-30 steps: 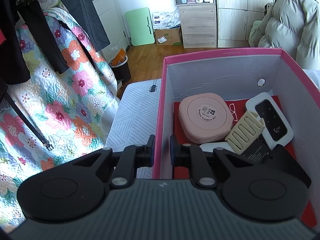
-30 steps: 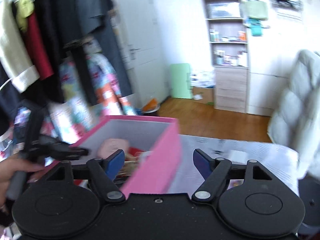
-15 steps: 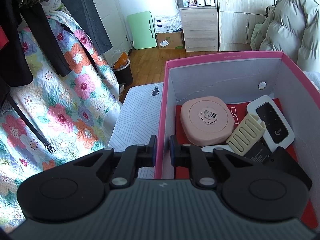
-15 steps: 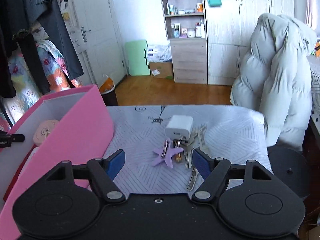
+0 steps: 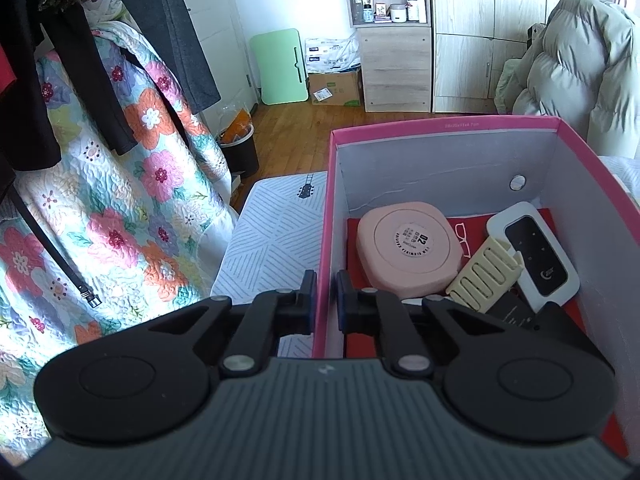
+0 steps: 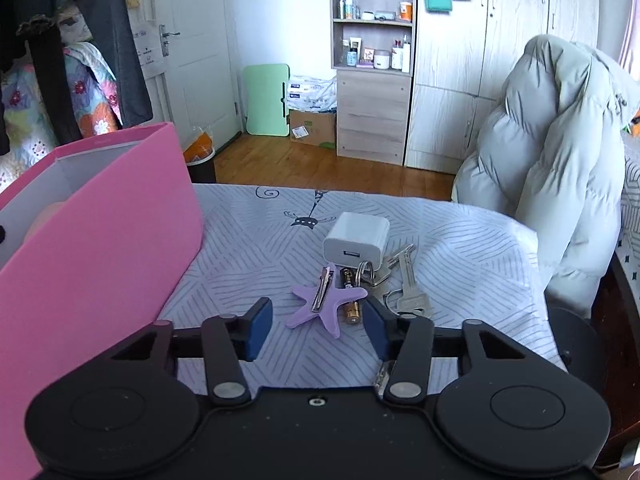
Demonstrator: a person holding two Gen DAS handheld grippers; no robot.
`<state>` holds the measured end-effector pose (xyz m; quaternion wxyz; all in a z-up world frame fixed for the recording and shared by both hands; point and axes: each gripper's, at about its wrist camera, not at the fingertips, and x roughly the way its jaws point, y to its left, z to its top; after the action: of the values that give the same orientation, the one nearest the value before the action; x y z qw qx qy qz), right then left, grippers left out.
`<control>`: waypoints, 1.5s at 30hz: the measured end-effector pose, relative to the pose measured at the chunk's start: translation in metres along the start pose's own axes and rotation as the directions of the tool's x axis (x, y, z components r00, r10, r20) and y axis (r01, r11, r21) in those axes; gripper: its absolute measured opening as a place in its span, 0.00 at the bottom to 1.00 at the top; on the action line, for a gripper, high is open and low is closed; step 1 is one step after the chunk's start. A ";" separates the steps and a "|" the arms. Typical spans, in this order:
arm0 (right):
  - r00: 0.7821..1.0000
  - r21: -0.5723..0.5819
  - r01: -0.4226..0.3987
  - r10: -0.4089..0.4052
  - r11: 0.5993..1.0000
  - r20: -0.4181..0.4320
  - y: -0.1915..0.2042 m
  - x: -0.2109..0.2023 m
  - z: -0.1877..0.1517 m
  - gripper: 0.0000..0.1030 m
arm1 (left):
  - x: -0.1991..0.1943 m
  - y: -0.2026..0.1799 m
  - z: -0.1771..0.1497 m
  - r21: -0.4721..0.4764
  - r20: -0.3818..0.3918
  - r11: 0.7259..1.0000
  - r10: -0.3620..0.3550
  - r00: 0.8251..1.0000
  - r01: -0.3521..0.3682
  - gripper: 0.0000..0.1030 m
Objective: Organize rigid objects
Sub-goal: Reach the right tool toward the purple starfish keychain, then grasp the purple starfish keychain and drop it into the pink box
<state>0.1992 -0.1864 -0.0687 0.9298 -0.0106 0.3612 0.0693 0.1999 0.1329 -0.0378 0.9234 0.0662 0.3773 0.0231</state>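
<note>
Pink box (image 5: pixel 325 240) wall pinched by left tool (image 5: pixel 326 296); right tool (image 6: pixel 316 330) closing, nothing gripped.

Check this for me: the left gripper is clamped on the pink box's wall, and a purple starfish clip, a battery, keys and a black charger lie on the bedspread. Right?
Nearly: the charger is white, as the right wrist view shows. The left gripper does clamp the pink box wall, and the purple starfish clip, battery and keys lie on the bedspread.
</note>
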 end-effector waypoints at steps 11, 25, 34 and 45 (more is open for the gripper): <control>0.995 -0.113 0.099 -0.097 0.989 0.020 0.021 0.019 -0.001 0.40 | 0.003 0.021 0.004 -0.056 -0.029 0.989 -0.136 0.990 0.134 0.09; 0.997 -0.086 0.080 -0.078 0.993 0.029 0.034 -0.013 -0.003 0.15 | 0.003 0.021 0.003 0.010 -0.041 0.986 -0.165 0.985 0.166 0.09; 0.997 -0.077 0.003 0.003 0.997 0.080 0.051 -0.061 0.006 0.15 | 0.002 0.018 0.002 0.018 -0.035 0.987 -0.159 0.987 0.159 0.09; 0.937 -0.042 -0.336 0.338 0.941 0.082 0.086 -0.124 0.025 0.15 | 0.002 0.019 0.003 0.031 -0.032 0.987 -0.158 0.987 0.159 0.09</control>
<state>0.1142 -0.1140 0.0358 0.9190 0.0419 0.3155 0.2328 0.2029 0.1519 -0.0343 0.9155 0.0511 0.3951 -0.0556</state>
